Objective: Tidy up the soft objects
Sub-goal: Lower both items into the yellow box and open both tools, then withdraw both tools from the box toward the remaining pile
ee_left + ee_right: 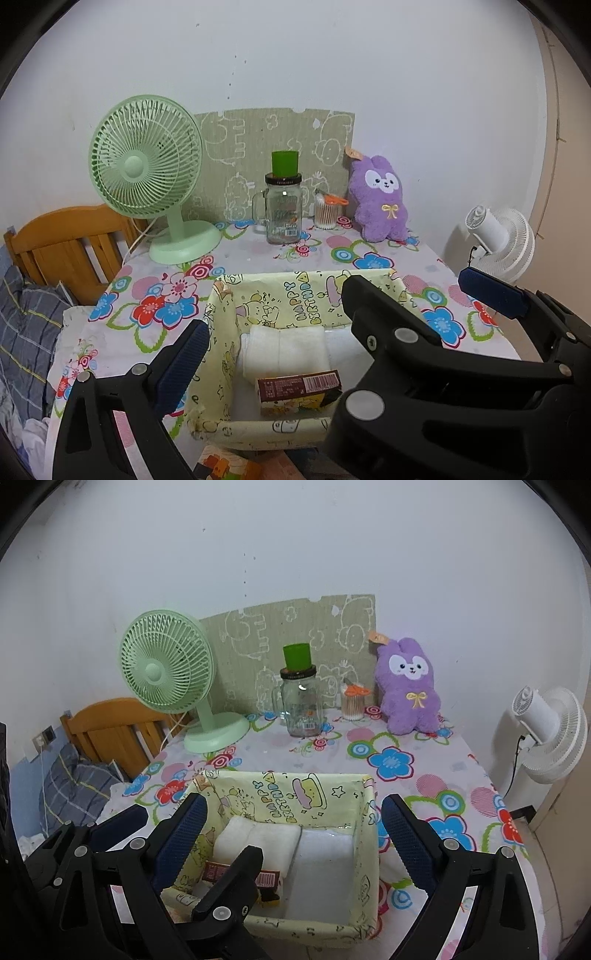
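A purple plush bunny sits upright against the wall at the back right of the table. Nearer to me stands a yellow cartoon-print box. Inside it lie a folded white towel and a brown and yellow packet. My left gripper is open above the box's left half and holds nothing. My right gripper is open over the box, also holding nothing. The two grippers overlap, and one left finger sits between the right fingers.
A green desk fan stands back left. A glass jar mug with a green cup on top and a cotton swab tub stand mid back. A white fan is past the table's right edge. A wooden bed frame and plaid bedding lie left.
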`<state>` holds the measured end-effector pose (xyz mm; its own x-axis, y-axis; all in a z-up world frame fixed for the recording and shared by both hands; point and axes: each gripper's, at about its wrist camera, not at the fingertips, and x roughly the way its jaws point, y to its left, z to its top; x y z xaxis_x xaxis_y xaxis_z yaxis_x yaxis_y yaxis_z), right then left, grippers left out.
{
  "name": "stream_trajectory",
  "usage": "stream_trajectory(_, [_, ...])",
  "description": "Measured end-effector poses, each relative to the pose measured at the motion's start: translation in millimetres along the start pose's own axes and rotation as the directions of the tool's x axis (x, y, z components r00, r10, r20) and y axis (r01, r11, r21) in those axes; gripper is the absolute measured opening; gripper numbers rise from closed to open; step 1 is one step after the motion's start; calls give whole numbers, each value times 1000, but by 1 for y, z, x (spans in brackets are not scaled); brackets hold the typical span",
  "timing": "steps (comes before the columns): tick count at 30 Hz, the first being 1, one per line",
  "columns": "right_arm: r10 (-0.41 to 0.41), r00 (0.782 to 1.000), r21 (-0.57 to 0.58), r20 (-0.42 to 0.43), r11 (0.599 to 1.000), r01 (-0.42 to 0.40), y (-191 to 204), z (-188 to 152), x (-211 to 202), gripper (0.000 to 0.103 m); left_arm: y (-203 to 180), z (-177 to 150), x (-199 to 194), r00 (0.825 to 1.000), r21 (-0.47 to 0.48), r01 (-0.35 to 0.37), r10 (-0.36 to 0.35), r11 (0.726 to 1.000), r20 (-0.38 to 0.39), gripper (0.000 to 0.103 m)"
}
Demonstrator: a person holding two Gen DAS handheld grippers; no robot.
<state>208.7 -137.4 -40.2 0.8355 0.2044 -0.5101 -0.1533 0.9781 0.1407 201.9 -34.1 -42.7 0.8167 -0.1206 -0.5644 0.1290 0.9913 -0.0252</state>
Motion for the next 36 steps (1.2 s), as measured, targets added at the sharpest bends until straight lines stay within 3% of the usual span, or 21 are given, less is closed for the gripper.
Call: stream_trajectory(36, [-8,997,-22,79,1000,9,11,-20,-101,103,-20,-24,-93,993,7,-18,17,1000,117,103])
